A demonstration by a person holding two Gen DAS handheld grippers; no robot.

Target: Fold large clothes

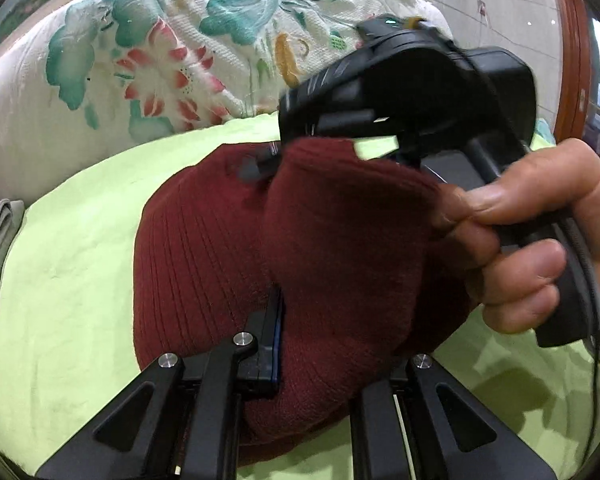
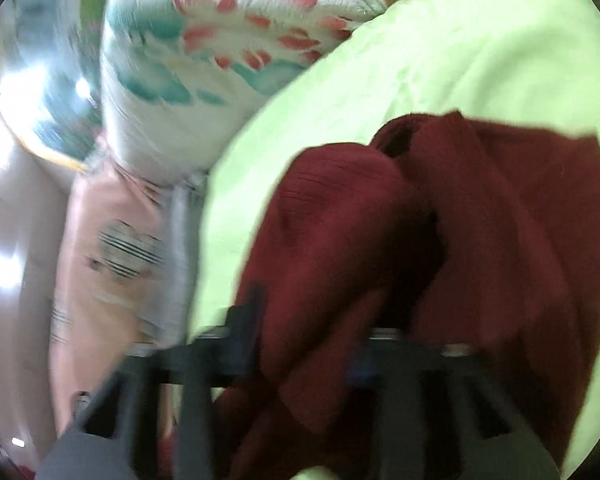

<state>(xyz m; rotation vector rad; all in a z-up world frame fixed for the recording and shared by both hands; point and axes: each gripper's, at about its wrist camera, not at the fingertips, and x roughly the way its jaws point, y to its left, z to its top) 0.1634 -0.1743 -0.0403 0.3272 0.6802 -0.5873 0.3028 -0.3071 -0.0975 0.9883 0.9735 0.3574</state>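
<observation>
Pinching a fold of the maroon knit sweater, the left gripper stands nearly closed, cloth bunched over its fingers at lower centre. The right gripper is blurred, narrow, sweater between its fingers; grip unclear. The garment lies on the green sheet, below the floral quilt.
</observation>
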